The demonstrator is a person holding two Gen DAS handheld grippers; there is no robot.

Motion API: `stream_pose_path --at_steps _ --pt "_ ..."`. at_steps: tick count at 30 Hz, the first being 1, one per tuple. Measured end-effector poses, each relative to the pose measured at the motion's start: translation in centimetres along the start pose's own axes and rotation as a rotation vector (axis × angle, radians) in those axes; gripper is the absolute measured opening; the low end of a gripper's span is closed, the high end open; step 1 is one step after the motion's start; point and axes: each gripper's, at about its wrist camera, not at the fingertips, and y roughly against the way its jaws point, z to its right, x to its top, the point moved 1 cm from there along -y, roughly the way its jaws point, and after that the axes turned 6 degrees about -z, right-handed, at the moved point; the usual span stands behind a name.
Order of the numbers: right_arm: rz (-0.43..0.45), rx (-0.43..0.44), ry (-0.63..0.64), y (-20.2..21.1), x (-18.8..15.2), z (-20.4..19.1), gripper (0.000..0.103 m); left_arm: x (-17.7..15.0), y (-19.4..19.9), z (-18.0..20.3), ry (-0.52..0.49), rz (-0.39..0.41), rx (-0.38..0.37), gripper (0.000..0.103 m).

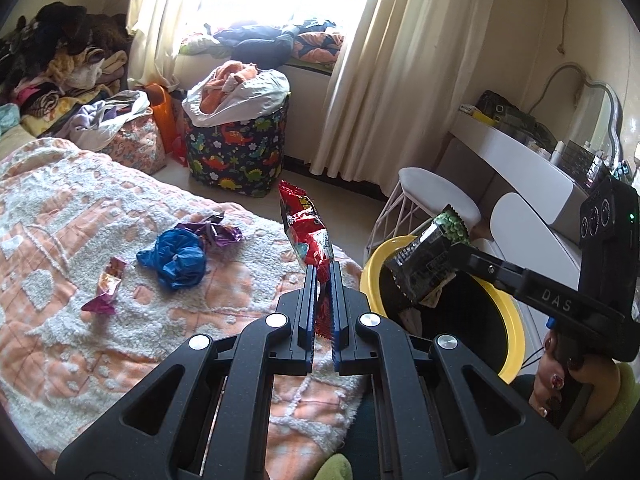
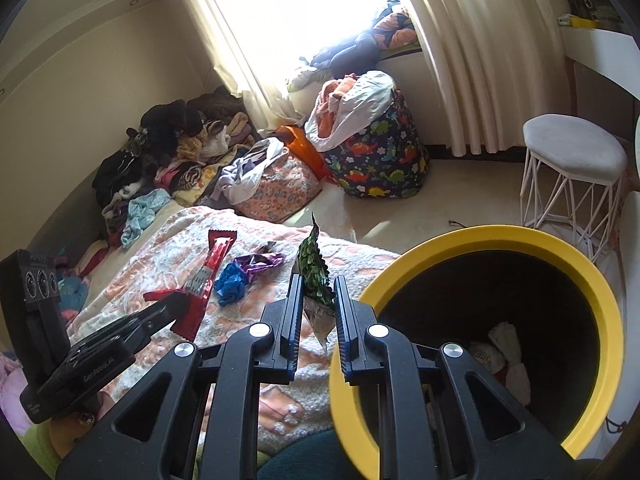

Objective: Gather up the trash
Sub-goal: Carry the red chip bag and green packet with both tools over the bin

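Bedside: left tongs [image 1: 323, 270] pinch red wrapper [image 1: 306, 228], right tongs [image 2: 317, 286] green packet [image 2: 314, 270]

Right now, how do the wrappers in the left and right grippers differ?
The left gripper holds a red wrapper, long and narrow; the right gripper holds a green-and-black wrapper, shorter and broader. The red wrapper hangs over the bedspread, while the green-and-black wrapper is over the yellow-rimmed bin. Both are crinkled snack packets pinched near one end.
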Motion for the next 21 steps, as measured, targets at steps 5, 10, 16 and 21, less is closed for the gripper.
stream_pose_path --at_steps 5,10,16,21 --pt "0.021 -0.021 -0.026 0.6 0.2 1.3 0.015 -0.1 -0.5 1.4 -0.027 -0.011 -0.010 0.003" --pt "0.038 -0.049 -0.046 1.3 0.5 2.8 0.015 -0.5 -0.7 2.4 -0.055 -0.019 -0.023 0.003" --pt "0.058 -0.082 -0.077 2.0 0.6 4.5 0.015 -0.9 -1.3 4.0 -0.098 -0.036 -0.040 0.003" --pt "0.070 -0.112 -0.099 2.4 0.6 5.9 0.015 -1.2 -1.9 5.4 -0.139 -0.051 -0.061 0.003"
